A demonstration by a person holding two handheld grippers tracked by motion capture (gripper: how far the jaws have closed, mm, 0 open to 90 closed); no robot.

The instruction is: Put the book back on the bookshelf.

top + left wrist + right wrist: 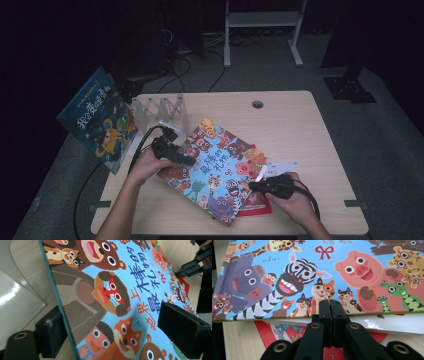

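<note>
I judge I am lifting the animal picture book point(215, 170) off the red book point(256, 204) beneath it, near the table's point(300, 130) front edge. My left gripper point(187, 161) straddles the book's left edge, one jaw under, one over (whether it pinches yet, I cannot tell). My right gripper point(329, 312), jaws pressed together, noses against its near edge. Next: raise it, toward the clear rack point(160, 110) perhaps.
</note>
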